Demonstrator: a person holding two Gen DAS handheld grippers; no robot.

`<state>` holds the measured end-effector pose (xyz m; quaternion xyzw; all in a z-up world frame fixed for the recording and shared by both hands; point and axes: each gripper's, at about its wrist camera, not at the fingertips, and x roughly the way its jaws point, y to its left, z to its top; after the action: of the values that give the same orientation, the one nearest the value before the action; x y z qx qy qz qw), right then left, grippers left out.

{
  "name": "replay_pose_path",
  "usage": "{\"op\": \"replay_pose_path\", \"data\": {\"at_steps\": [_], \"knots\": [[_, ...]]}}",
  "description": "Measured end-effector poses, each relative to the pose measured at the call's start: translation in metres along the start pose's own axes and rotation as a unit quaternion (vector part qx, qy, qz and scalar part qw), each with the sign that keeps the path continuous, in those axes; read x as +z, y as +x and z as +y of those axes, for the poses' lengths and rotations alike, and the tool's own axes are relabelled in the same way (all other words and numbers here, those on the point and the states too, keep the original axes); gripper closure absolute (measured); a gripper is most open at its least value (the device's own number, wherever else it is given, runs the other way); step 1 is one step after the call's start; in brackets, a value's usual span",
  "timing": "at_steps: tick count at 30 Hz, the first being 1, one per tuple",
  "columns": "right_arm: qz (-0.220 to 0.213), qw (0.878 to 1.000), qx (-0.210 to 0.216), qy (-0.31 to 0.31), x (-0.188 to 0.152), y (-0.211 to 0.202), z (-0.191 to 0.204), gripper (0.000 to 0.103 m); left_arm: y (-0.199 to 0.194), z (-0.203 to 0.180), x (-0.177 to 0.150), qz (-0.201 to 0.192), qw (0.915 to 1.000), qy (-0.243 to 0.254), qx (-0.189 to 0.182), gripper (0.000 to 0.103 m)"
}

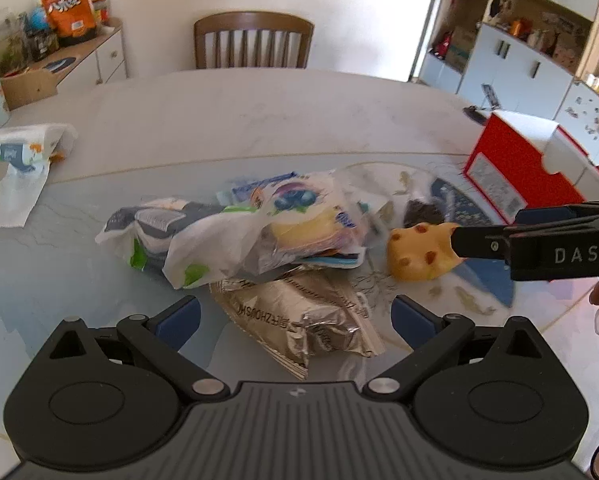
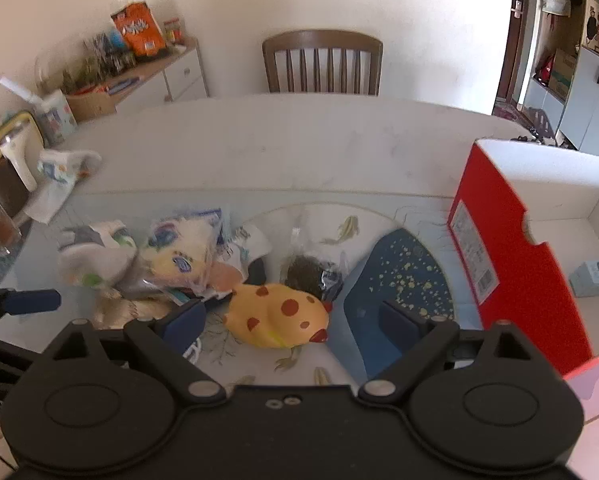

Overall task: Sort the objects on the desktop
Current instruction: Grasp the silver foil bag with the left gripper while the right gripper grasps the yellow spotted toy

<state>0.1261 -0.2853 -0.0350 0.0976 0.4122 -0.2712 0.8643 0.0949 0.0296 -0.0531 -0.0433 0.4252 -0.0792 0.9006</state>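
A yellow toy chicken with red spots (image 2: 277, 314) lies on the table between my right gripper's (image 2: 291, 320) open fingers; it also shows in the left wrist view (image 1: 417, 254), where the right gripper's finger reaches it from the right. My left gripper (image 1: 295, 314) is open above a silver foil packet (image 1: 299, 316). A heap of plastic snack bags (image 1: 235, 224) lies behind the packet. A dark packet (image 2: 313, 276) lies just behind the chicken. An open red box (image 2: 511, 248) stands at the right, with a small pale blue box (image 2: 593, 278) inside.
A blue speckled placemat (image 2: 403, 276) lies beside the red box. A crumpled printed wrapper (image 1: 23, 160) lies at the table's left. A wooden chair (image 1: 253, 40) stands behind the table. A sideboard with an orange bag (image 1: 69, 6) stands at back left.
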Motion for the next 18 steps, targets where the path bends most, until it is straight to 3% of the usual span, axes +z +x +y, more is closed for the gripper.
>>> {"op": "replay_pose_path", "data": {"at_steps": [16, 18], "knots": [[0.035, 0.999, -0.004, 0.009, 0.0, 0.041, 0.006, 0.01, 0.025, 0.01, 0.0, 0.017, 0.9988, -0.043, 0.015, 0.002], [0.038, 0.999, -0.009, 0.004, 0.0, 0.044, 0.008, 0.01, 0.028, 0.011, 0.0, 0.02, 0.9985, -0.048, 0.02, 0.006]]}}
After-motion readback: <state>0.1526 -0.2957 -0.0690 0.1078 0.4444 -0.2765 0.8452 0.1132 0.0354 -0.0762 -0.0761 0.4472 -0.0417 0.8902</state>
